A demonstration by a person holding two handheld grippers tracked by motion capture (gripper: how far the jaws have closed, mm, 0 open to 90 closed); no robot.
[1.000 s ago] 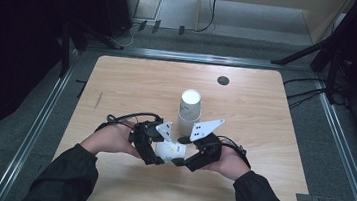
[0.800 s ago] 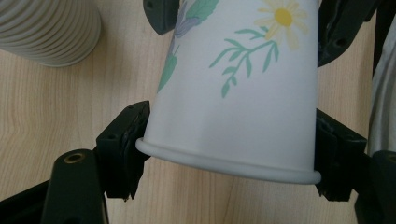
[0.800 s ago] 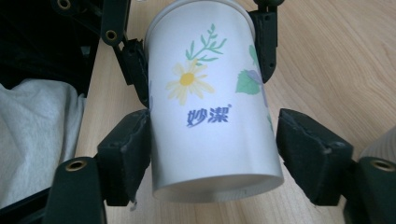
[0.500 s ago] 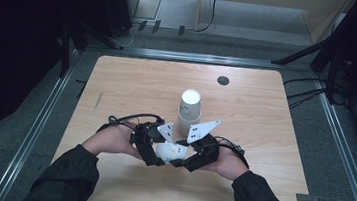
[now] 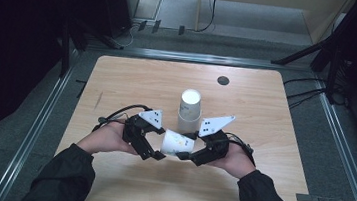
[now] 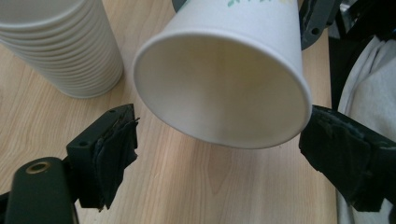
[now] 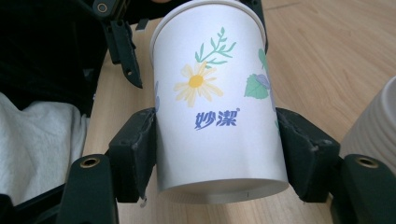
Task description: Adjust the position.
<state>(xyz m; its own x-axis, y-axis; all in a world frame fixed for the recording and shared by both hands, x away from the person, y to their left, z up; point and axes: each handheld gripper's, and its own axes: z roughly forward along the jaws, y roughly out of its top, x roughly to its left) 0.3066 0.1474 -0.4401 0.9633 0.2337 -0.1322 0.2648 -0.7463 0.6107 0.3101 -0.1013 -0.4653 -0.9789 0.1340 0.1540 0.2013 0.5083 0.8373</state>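
A white paper cup [image 5: 177, 143] printed with flowers lies on its side in the air between my two grippers, just above the wooden table [image 5: 266, 105]. My right gripper [image 7: 217, 154] is shut on the cup [image 7: 217, 102] near its base, having closed on it a moment ago. My left gripper [image 6: 219, 144] faces the cup's open mouth [image 6: 219, 79]. Its jaws have just been opening and now stand on either side of the rim, the left pad [image 6: 114, 149] clearly apart from it. A tall stack of the same cups [image 5: 189, 110] stands upright just behind.
The cup stack [image 6: 65, 46] is close to both grippers, at the right edge in the right gripper view [image 7: 373, 126]. A dark round grommet [image 5: 223, 80] sits at the table's far side. Metal rails [image 5: 37, 131] run along the table's left and right.
The left gripper's jaws have spread off the cup's rim. The right gripper has closed on the cup's base end. Both hands have stayed in place.
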